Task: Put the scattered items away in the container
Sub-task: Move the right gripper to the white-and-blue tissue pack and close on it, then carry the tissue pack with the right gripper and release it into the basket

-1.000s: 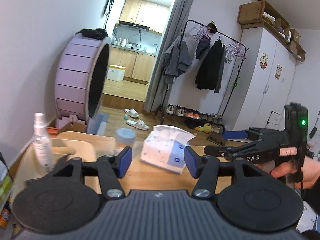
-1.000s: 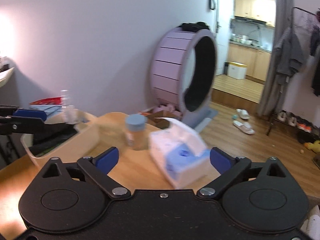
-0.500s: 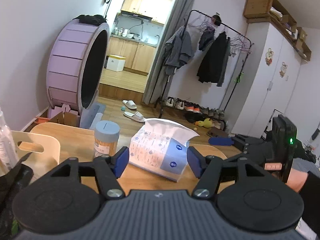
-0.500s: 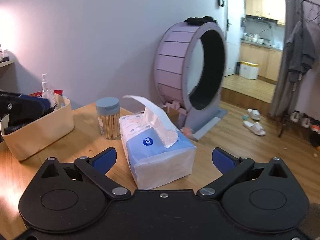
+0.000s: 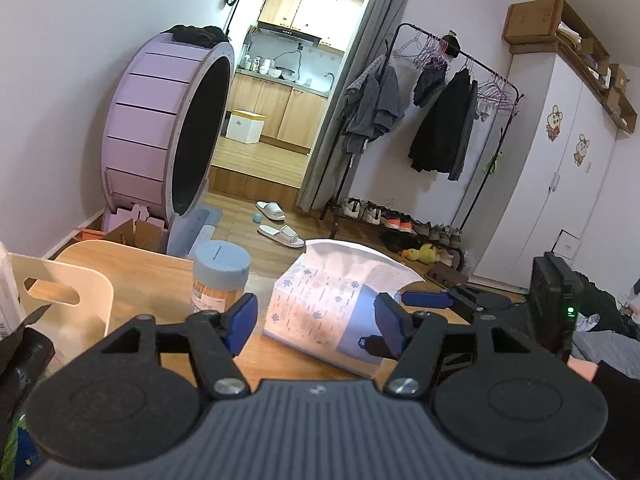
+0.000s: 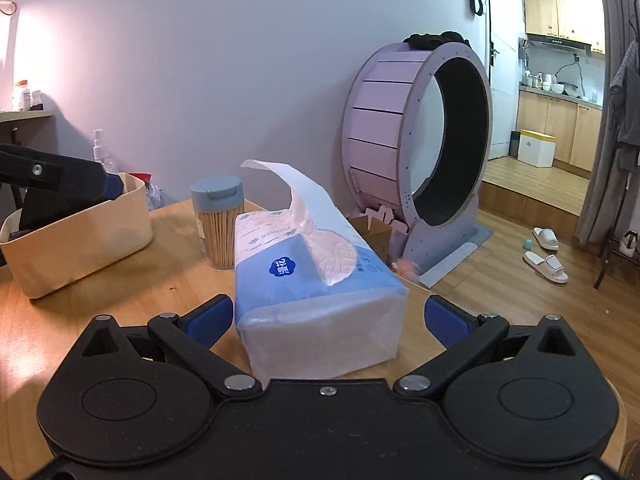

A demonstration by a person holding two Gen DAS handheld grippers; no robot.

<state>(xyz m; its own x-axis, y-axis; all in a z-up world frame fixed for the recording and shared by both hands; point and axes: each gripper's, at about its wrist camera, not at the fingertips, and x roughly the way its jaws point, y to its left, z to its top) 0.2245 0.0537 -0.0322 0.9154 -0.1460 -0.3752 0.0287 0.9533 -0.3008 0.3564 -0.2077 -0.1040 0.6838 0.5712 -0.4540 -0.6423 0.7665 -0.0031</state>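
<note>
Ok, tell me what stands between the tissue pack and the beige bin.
The toothpick jar stands between tissue pack and bin, seen in the right wrist view.

On the bench (image 6: pixel 120 300), the tissue pack (image 6: pixel 312 280) lies just right of the toothpick jar (image 6: pixel 216 224). The container (image 6: pixel 80 240) sits farther left, apart from both.

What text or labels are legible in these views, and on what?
"POWER": on the tissue pack, printed upside down along its top.
Round dark-blue badge on the pack: white characters, unreadable.
Toothpick jar label: too small to read.
Cupboard stickers: cartoon mice, no text.
</note>
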